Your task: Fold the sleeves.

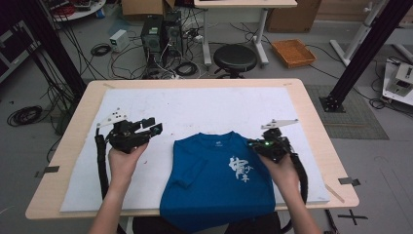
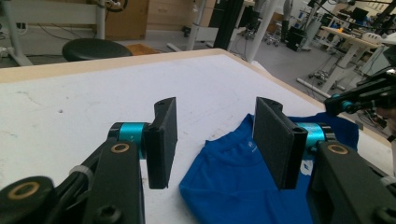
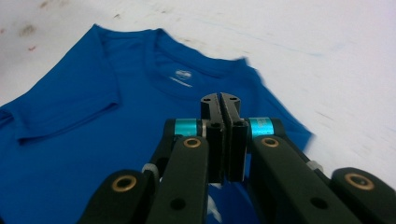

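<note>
A blue T-shirt [image 1: 216, 183] lies flat at the near middle of the white mat [image 1: 204, 105], collar pointing away from the person, hem hanging over the table's [image 1: 311, 112] near edge; one sleeve is folded inward over the body. White print marks its chest. The right gripper [image 1: 258, 145] hangs over the shirt's right shoulder, jaws pressed together with nothing seen between them. The left gripper [image 1: 153, 125] is held above bare mat, just left of the shirt, jaws well apart and empty. A black stool [image 1: 235, 57] stands beyond the table.
</note>
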The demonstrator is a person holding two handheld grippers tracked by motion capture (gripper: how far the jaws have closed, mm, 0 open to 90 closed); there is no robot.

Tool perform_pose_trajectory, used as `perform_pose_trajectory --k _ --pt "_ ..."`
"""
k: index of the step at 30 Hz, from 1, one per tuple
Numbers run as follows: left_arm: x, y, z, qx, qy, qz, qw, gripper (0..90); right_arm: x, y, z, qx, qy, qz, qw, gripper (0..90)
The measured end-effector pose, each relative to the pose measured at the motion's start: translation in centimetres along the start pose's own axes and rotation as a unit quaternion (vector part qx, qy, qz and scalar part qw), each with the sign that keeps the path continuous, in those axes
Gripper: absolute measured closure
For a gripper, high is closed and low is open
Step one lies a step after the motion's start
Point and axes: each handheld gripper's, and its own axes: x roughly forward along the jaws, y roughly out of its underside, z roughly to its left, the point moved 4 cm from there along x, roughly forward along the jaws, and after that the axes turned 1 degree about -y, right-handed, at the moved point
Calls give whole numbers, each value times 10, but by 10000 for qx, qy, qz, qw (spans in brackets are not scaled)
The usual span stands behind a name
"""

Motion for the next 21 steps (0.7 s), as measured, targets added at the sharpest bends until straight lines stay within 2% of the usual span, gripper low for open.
perform_pose_trajectory --k 1,2,4,5,7,8,10,13,14,15,16,17,18,19,20,21 --pt "1 0 -1 -23 5 3 10000 501 0 0 0 0 0 0 10000 894" --pt "1 0 -1 8 21 28 10000 500 12 -5 12 -128 23 96 9999 892" --pt "3 1 -2 -8 52 49 10000 500 18 -6 17 -192 3 128 9997 890" --pt "4 2 -3 2 66 75 10000 500 28 -8 25 -270 -4 118 9996 829" --pt "6 3 -4 15 97 118 9999 500 32 -9 29 -327 -134 97 9993 813" --pt "8 3 -5 32 127 162 9998 500 31 -10 29 -304 -152 36 9994 776" --pt "9 4 -6 35 149 188 9997 499 22 -8 24 -315 -188 -189 9991 756" --pt "9 4 -5 38 137 210 9997 498 1 2 5 -62 -125 -419 9990 728" --pt "9 4 -5 29 135 204 9997 498 1 2 5 -62 -125 -419 9990 728" --pt "8 4 -5 27 124 208 9997 497 -13 17 -11 179 -70 -527 9984 690" --pt "8 4 -4 17 110 205 9997 495 -19 26 -17 262 -20 -556 9981 677" --pt "8 4 -4 17 110 205 9997 494 -19 26 -17 262 -20 -556 9981 677" --pt "9 4 -4 1 116 211 9997 493 -26 45 -26 427 65 -553 9975 660" --pt "9 4 -4 1 116 211 9997 490 -28 54 -27 470 68 -532 9975 641" --pt "8 4 -4 15 105 228 9997 490 -28 54 -27 470 68 -532 9975 641" --pt "9 5 -4 28 103 236 9997 490 -27 69 -26 533 61 -453 9975 609"
